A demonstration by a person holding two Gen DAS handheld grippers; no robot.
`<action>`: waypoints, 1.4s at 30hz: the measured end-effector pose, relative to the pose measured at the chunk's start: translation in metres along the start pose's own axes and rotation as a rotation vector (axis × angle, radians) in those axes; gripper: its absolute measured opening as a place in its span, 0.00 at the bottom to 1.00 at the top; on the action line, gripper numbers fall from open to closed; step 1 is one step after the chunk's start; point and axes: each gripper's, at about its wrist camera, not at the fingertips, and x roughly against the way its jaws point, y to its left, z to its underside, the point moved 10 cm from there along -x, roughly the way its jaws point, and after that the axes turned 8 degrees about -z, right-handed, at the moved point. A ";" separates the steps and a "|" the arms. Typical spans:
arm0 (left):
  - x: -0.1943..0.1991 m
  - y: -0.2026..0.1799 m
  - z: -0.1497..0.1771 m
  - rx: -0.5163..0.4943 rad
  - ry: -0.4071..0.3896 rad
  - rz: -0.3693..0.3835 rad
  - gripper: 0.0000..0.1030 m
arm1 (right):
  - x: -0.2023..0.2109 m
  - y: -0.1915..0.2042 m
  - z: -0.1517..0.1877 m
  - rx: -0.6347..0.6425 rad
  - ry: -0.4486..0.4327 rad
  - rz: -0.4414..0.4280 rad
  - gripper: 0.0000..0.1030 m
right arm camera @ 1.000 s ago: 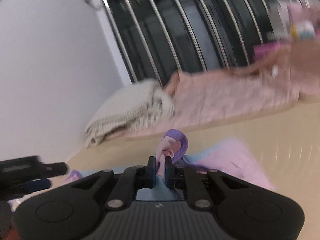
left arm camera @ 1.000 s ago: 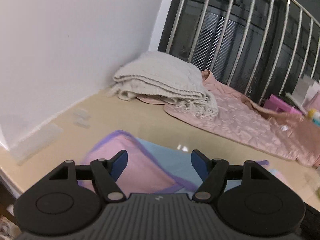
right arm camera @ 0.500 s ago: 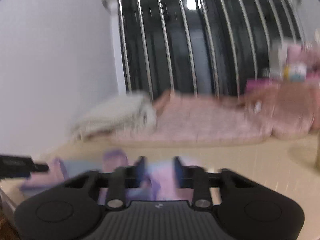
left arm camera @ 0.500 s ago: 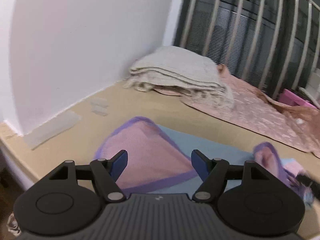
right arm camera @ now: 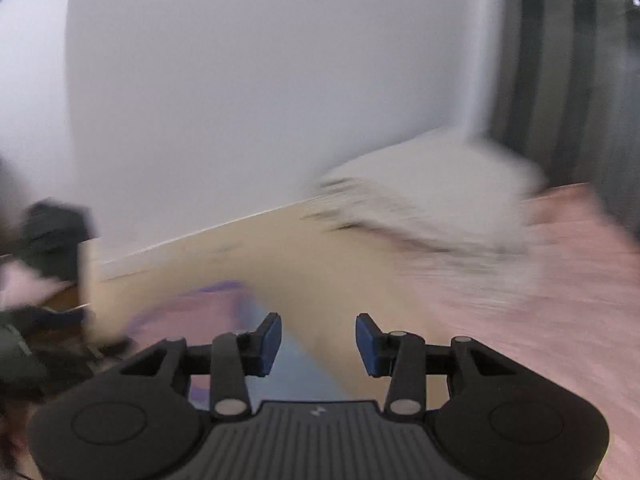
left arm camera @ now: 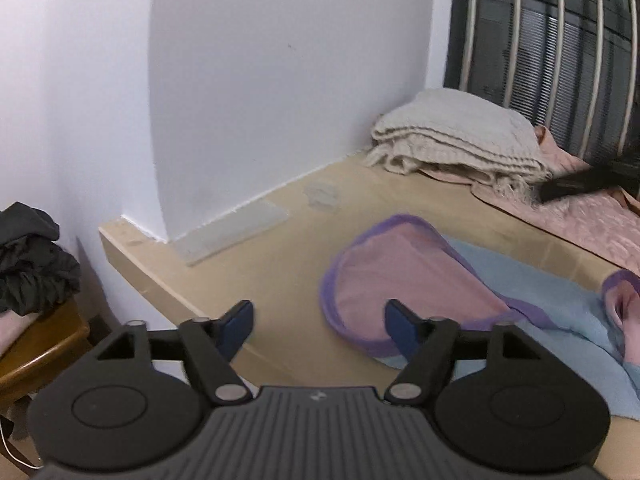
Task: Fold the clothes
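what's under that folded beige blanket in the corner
A pink quilt lies under the beige blanket; its edge pokes out below and it spreads to the right. Whether anything else is beneath is hidden by the blanket.

garment point(left arm camera: 420, 284): pink, purple trim, light blue | blanket point(left arm camera: 452, 136): cream | quilt point(left arm camera: 592, 216): pink patterned | platform point(left arm camera: 280, 248): beige
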 end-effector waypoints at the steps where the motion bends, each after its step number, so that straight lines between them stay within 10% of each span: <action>1: 0.000 -0.002 0.002 -0.011 0.008 0.004 0.48 | -0.017 0.004 -0.005 0.038 0.034 -0.007 0.36; 9: -0.004 -0.016 0.002 -0.070 0.008 0.033 0.08 | -0.103 0.027 -0.022 0.105 0.189 -0.065 0.33; 11: -0.007 -0.018 0.001 -0.067 0.010 0.059 0.04 | -0.120 0.020 -0.016 0.086 0.233 -0.058 0.08; 20: -0.018 -0.054 -0.063 -0.027 -0.069 0.254 0.02 | -0.071 -0.043 -0.017 -0.127 0.084 0.166 0.01; 31: -0.009 -0.260 -0.174 -0.200 -0.095 0.646 0.02 | 0.141 -0.197 0.020 -0.458 -0.180 0.594 0.01; 37: -0.044 -0.354 -0.187 -0.257 -0.055 0.653 0.03 | 0.180 -0.262 0.043 -0.573 -0.184 0.713 0.01; 42: -0.090 -0.377 -0.167 -0.332 0.028 0.549 0.29 | 0.145 -0.320 0.065 -0.628 -0.085 0.740 0.14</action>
